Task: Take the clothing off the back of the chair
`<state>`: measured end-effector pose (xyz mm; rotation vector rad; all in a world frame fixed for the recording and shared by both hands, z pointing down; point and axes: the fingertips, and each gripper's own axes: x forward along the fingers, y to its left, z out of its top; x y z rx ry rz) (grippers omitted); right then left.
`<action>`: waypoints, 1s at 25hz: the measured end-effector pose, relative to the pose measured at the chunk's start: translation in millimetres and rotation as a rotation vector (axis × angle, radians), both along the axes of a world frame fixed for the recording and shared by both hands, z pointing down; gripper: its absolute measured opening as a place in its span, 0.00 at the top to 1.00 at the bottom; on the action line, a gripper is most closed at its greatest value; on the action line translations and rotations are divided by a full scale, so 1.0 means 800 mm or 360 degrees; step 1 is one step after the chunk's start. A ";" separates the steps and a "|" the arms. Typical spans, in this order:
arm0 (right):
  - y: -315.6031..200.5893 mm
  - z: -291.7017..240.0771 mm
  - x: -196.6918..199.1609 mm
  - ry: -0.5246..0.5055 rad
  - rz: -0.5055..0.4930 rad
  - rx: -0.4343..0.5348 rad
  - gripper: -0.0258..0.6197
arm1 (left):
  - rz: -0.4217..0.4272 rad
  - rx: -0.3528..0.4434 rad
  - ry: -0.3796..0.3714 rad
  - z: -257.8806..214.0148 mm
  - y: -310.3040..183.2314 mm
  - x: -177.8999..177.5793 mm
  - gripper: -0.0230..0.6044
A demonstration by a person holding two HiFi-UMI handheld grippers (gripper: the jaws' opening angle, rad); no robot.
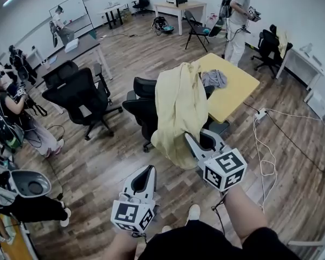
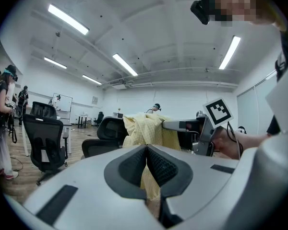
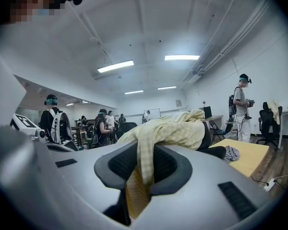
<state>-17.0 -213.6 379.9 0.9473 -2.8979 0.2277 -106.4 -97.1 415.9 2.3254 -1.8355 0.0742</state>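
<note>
clothing (image 1: 179,110), a pale yellow garment, is draped over the back of a black office chair (image 1: 143,107) in the middle of the room and hangs down past the seat toward the wooden floor (image 1: 97,167). its lower part is pinched by the right gripper (image 1: 194,141), whose fingers (image 3: 170,164) are closed on a fold of the fabric. in the right gripper view the cloth is seen running up from between the pads and on over the chair back. the left gripper (image 1: 149,170) is held lower and to the left, near the garment but apart from it, above the floor. its fingers (image 2: 161,166) are pressed together with nothing between them, and the yellow fabric is seen only beyond them. just behind the chair a yellow surface (image 1: 235,91) is seen, with a small grey cloth (image 1: 214,78) lying on it close to the top of the garment. a white power strip (image 1: 261,113) with loose cable lies on the floor to the right. a second black chair (image 1: 78,93) stands to the left, and several people are scattered round the edges of the room.
</note>
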 end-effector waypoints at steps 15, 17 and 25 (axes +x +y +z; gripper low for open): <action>0.128 -0.006 -0.011 0.0025 0.0133 0.0048 0.83 | 0.0145 0.0027 0.0039 -0.001 0.103 -0.028 0.93; 0.142 0.003 -0.007 0.0031 0.0159 0.0025 0.83 | 0.0174 0.0028 0.0042 0.003 0.117 -0.026 0.93; 0.217 0.055 0.007 0.0035 0.0165 -0.0127 0.84 | 0.0228 0.0010 0.0055 0.013 0.167 -0.023 0.93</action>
